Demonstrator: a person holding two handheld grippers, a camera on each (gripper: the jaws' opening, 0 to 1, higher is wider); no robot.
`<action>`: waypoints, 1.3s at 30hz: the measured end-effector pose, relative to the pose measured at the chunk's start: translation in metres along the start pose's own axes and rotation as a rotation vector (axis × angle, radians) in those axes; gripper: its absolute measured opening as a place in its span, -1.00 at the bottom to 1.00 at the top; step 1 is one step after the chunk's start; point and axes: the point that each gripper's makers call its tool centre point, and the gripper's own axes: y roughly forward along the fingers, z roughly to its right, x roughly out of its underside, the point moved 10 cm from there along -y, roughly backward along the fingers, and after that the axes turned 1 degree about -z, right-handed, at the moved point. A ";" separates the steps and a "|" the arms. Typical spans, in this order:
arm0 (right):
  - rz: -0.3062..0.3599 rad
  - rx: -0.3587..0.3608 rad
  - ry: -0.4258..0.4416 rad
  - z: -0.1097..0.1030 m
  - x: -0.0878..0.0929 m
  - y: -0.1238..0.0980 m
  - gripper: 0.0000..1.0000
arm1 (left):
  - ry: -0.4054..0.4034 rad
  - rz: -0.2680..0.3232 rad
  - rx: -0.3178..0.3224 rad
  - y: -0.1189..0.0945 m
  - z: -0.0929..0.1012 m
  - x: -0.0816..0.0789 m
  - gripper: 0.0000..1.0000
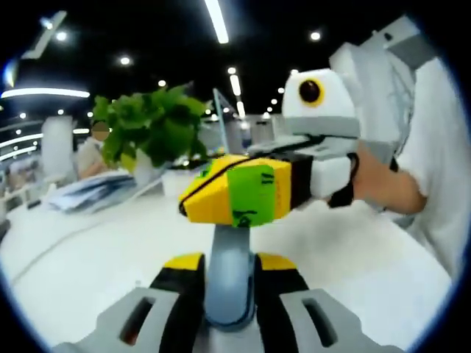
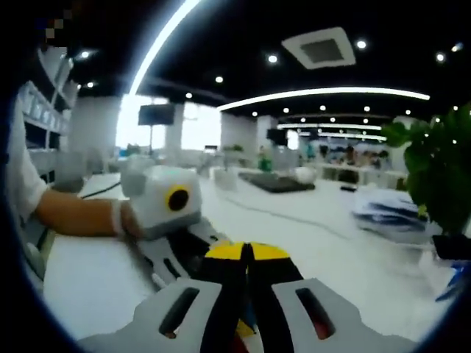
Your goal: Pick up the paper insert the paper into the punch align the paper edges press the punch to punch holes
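Left gripper (image 1: pixel 229 259): in the left gripper view its yellow-tipped jaws stand apart on either side of a grey-blue upright part; whether they press on it I cannot tell.
Right gripper (image 2: pixel 247 254): in its own view the 2 yellow tips meet with no gap, clenched on nothing visible; it also crosses the left gripper view (image 1: pixel 193 200) just above the left jaws.
Paper (image 1: pixel 92 190): a loose stack lies well away on the white desk (image 1: pixel 81 257), beside the potted plant (image 1: pixel 151 129); also seen in the right gripper view (image 2: pixel 394 209).
Punch: I cannot make one out.
Handling, as I judge: sheets are light, limp and slippery on each other, easily creased.
Hold: pinch 1 free edge near a corner, lightly, keeping the sheet flat.
Risk: lifting several sheets together.
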 end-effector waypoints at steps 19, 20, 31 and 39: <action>-0.015 -0.072 0.200 0.016 0.031 -0.001 -0.97 | -0.006 -0.007 0.005 0.002 0.000 0.000 -0.44; -0.031 -0.055 0.180 0.011 0.030 -0.002 -0.97 | -0.005 -0.007 0.004 0.002 0.000 0.000 -0.44; 0.002 -0.056 0.186 0.010 0.032 -0.006 -0.96 | 0.000 -0.006 0.004 0.001 -0.001 0.001 -0.45; 0.006 -0.053 0.176 0.020 0.032 -0.005 -0.95 | -0.002 -0.005 0.004 0.000 -0.003 0.001 -0.45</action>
